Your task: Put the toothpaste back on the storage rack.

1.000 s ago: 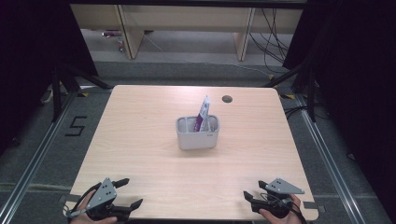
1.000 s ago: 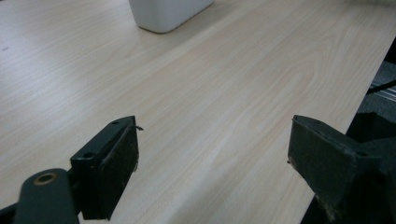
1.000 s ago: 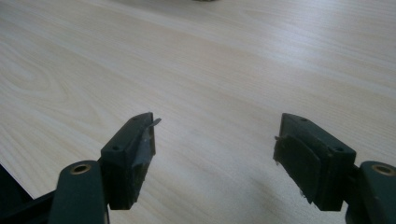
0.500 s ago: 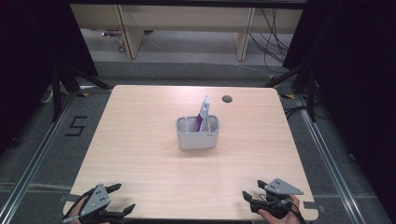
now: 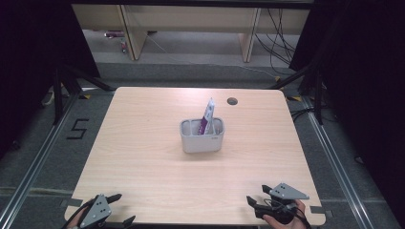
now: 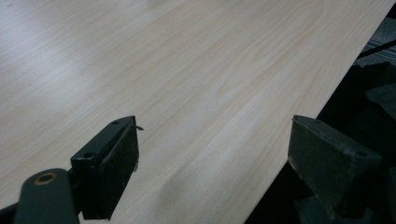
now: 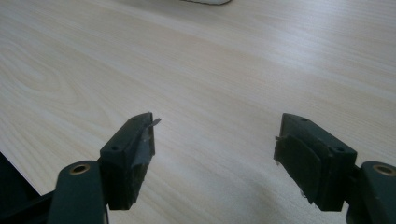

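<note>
A grey open-topped container [image 5: 202,136] stands at the middle of the wooden table [image 5: 143,143], and a purple and white packet [image 5: 208,113] leans upright inside it. My left gripper [image 5: 122,209] is at the table's front left corner, open and empty. In the left gripper view this left gripper [image 6: 212,130] spans the table's edge with bare wood between its jaws. My right gripper [image 5: 258,194] rests at the front right edge, held by a hand, also open and empty. In the right gripper view the right gripper [image 7: 217,126] points across bare wood toward the container's base [image 7: 205,1].
A round cable hole [image 5: 232,101] sits near the table's far edge. A "5" marking [image 5: 76,129] is on the floor to the left. Wooden shelving [image 5: 191,24] and cables lie beyond the table. Dark curtains flank both sides.
My left gripper has drawn back toward the person, off the front left corner of the table. The right gripper has barely moved. The container and packet stay put.
</note>
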A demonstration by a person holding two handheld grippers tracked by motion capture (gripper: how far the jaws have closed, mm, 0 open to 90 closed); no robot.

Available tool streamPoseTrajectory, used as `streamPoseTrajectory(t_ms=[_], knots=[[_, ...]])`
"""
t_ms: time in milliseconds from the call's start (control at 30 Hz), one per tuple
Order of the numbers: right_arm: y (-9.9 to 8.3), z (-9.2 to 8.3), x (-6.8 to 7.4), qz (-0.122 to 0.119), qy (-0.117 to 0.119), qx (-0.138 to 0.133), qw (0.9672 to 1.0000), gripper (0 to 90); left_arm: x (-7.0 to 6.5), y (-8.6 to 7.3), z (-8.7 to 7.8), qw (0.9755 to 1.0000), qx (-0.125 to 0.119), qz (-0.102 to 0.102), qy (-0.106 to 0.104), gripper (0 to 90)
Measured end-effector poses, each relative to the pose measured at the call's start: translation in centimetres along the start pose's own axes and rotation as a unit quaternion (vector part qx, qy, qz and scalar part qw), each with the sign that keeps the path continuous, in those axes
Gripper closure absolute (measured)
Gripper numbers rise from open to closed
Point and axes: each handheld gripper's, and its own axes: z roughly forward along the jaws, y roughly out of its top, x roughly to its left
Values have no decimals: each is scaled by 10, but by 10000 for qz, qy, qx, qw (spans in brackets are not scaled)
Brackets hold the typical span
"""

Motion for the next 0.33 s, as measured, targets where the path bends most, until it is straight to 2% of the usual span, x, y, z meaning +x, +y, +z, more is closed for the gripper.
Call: streamPoseTrajectory(t_ms=[133,167,200,300,333], knots=[[0,0,1,5,8,5,10000,282,2,0,1,10000,-15,34,7,159],[0,0,1,30,13,28,10000,282,1,-1,2,10000,2,46,55,159],[0,0,1,8,18,29,10000,282,3,0,1,9999,105,93,16,159],[0,0,1,10,15,10,10000,282,2,-1,2,10000,44,-3,9,159],[0,0,1,13,17,17,10000,282,3,0,1,9999,97,99,30,159]])
